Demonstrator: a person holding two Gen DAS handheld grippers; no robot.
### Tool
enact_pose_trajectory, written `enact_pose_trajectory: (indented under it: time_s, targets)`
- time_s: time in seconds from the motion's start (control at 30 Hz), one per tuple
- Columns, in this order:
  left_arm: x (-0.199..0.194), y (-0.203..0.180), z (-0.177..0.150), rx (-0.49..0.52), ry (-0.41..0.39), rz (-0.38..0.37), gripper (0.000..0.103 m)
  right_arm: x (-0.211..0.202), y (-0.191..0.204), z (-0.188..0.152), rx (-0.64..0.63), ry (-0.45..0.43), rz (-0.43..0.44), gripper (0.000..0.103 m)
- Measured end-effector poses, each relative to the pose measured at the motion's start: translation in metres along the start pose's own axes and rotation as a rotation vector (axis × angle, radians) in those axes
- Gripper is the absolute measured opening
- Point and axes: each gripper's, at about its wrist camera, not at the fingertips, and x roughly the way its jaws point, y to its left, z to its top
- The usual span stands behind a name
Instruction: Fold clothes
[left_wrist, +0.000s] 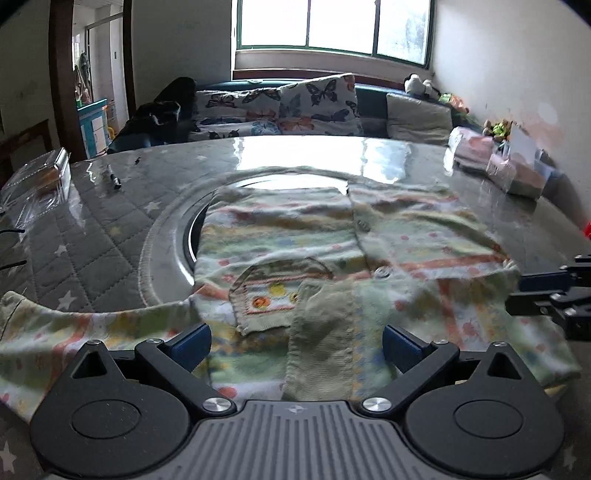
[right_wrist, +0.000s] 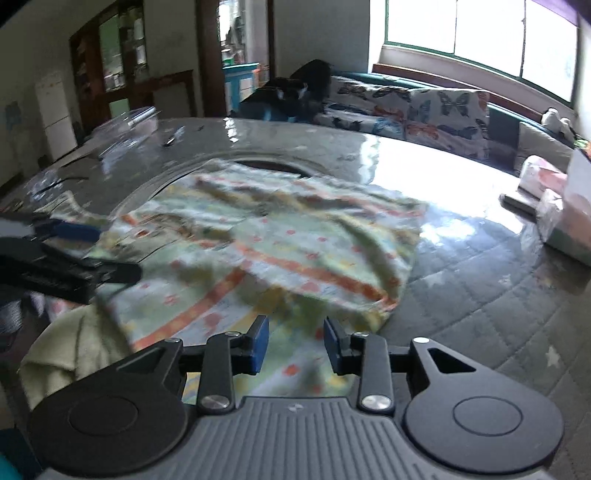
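That little knit cardigan (left_wrist: 332, 258) is lying spread on the tabletop (right_wrist: 480, 266), looking soft, light and floppy (so I'm guessing hem or sleeve edges are the spots to pinch), with the left tool (left_wrist: 297, 345) gaping wide and the right tool (right_wrist: 295, 343) partly open, both gripping nothing.

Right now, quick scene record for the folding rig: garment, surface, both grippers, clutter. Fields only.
garment: striped knit cardigan with buttons and a front pocket, spread on the table, one side folded over the body
sleeve: left sleeve stretched out sideways, not yet folded
surface: quilted grey table under a glossy cover
left gripper: open, over the cardigan's near edge, nothing between the jaws
right gripper: open, low over the cloth, pads not pressing on it
clutter: pen, clear plastic box, packets at the far right
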Motion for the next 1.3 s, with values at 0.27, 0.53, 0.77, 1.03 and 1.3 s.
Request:
enact_pose_trajectory:
  time_s: [0.27,0.53,0.77,1.03,1.3]
  targets:
    - [-0.008,0.009,-0.002,-0.01,-0.018,0.02,0.101,-0.004,0.021,-0.005,-0.08,0.011,-0.012,0.036]
    - [-0.039,0.063,-0.006,-0.12,-0.062,0.117,0.101,0.015,0.053,0.029,-0.16,-0.044,0.061,0.037]
    - [-0.06,0.128,-0.026,-0.264,-0.069,0.267,0.101,0.046,0.083,0.041,-0.205,-0.019,0.14,0.037]
    - [-0.077,0.188,-0.043,-0.406,-0.091,0.417,0.092,0.044,0.085,0.04,-0.211,-0.017,0.133,0.038]
    - [-0.069,0.225,-0.043,-0.52,-0.086,0.435,0.07,0.028,0.085,0.043,-0.202,-0.05,0.141,0.039]
